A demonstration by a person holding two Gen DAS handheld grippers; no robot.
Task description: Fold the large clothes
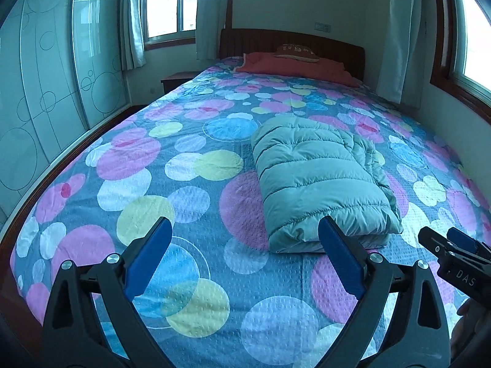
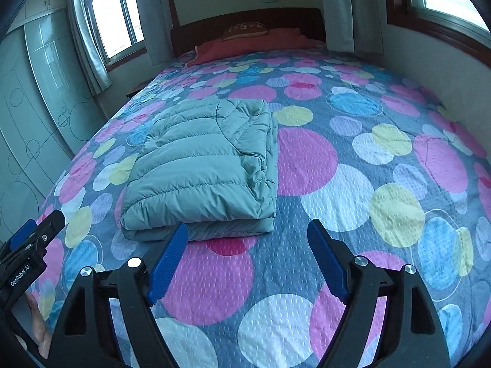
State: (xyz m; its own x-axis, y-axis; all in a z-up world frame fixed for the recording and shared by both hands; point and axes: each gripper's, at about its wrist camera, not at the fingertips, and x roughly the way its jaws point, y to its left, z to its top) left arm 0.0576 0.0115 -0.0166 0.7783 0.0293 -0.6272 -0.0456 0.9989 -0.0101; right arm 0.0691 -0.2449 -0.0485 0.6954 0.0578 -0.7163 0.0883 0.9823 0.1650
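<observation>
A pale green quilted puffer jacket [image 1: 319, 181] lies folded into a thick rectangle on the bed, its folded edge toward me. In the right wrist view the same jacket [image 2: 202, 168] sits left of centre. My left gripper [image 1: 245, 230] hovers above the bedspread, open, nothing between its blue pads; its right fingertip [image 1: 330, 230] overlaps the jacket's near edge in the picture. My right gripper [image 2: 247, 233] is open and empty too, held just in front of the jacket's near right corner. Each gripper shows at the other view's edge: the right gripper [image 1: 454, 245], the left gripper [image 2: 36, 233].
The bed's bedspread [image 1: 172, 190] is blue with pink, yellow and white circles. A red blanket [image 1: 291, 67] and a pillow [image 1: 296, 51] lie at the headboard. A glass-door wardrobe [image 1: 46, 92] runs along the left side, a wall [image 2: 460, 92] with windows along the right.
</observation>
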